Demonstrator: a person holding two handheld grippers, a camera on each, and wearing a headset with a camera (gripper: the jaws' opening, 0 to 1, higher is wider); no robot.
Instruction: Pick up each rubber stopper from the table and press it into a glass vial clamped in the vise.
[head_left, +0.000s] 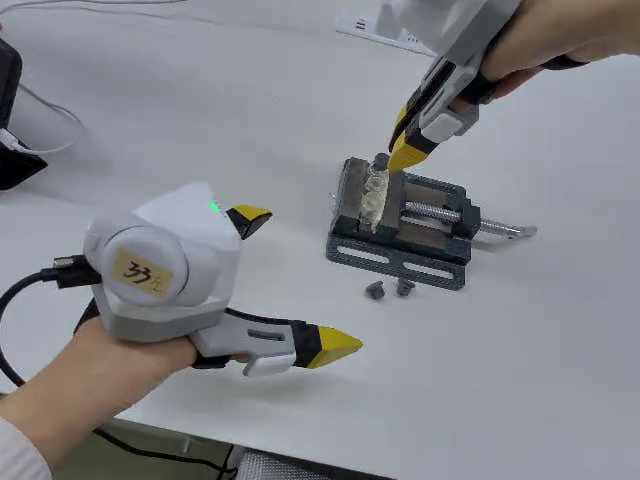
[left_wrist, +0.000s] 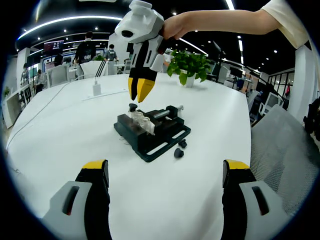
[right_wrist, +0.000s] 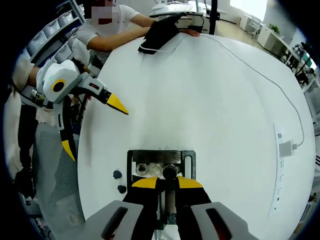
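- The left gripper (head_left: 296, 281), a white and grey body with black fingers ending in yellow tips, is held in a hand (head_left: 110, 365) at the near left of the white table (head_left: 560, 340). Its jaws stand wide apart with nothing between them, and it hangs well clear of the vise.
- In the left gripper view, the same jaws rise from the bottom edge, far apart, with bare tabletop between them.
- The right gripper (head_left: 402, 148), of the same make, points down from the upper right, with its yellow tips just above the vise's far end. Its jaws are drawn close, leaving only a narrow gap, and they grip nothing.
- The small black metal bench vise (head_left: 400, 250) sits on the table with its screw handle pointing right. It clamps a row of clear glass vials (head_left: 372, 200) between its plates.
- One dark grey rubber stopper (head_left: 381, 160) sits on top of the end vial. It is just beside and below the right gripper's tips, and the left gripper view shows it apart from them.
- In the right gripper view, this stopper shows just beyond the gap between the tips.
- Two more dark grey rubber stoppers (head_left: 375, 290) lie loose on the table, side by side, just in front of the vise base.
- A white power strip (right_wrist: 281, 150) lies further off on the table.
- A green potted plant (left_wrist: 187, 65) stands behind the vise in the left gripper view.
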